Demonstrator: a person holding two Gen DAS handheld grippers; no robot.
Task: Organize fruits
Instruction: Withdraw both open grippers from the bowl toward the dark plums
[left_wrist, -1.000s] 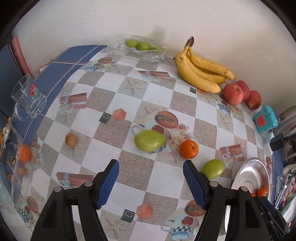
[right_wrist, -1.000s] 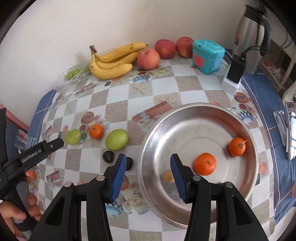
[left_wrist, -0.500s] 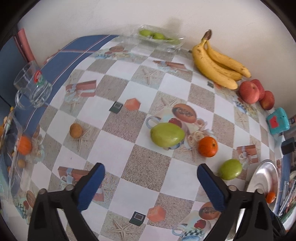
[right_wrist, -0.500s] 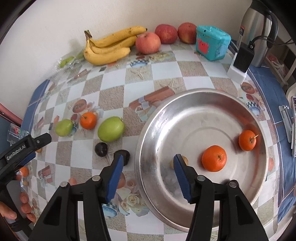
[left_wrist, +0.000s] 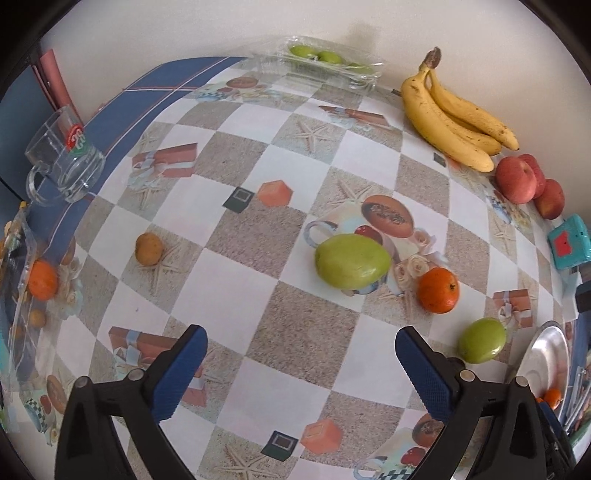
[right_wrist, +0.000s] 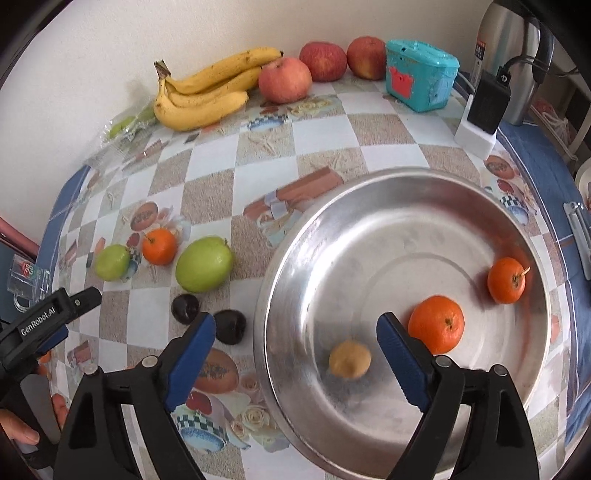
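A steel bowl (right_wrist: 369, 206) holds two oranges (right_wrist: 436, 323) (right_wrist: 506, 280) and a small tan fruit (right_wrist: 349, 359). My right gripper (right_wrist: 296, 350) is open and empty above the bowl's left rim. On the tablecloth lie a big green fruit (left_wrist: 351, 260), an orange (left_wrist: 438, 290), a smaller green fruit (left_wrist: 481, 339) and a small brown fruit (left_wrist: 148, 249). My left gripper (left_wrist: 301, 363) is open wide and empty, short of these. Two dark plums (right_wrist: 184, 308) (right_wrist: 230, 326) lie left of the bowl.
Bananas (left_wrist: 450, 122) and red apples (left_wrist: 517, 180) line the wall. A plastic bag of green fruit (left_wrist: 325, 62) lies at the back. A glass mug (left_wrist: 62, 162) stands far left, a teal box (right_wrist: 421, 81), a charger (right_wrist: 484, 107) and a kettle (right_wrist: 509, 55) at the right.
My left gripper has opened much wider and come closer to the big green fruit. My right gripper has opened wider and moved closer over the bowl.
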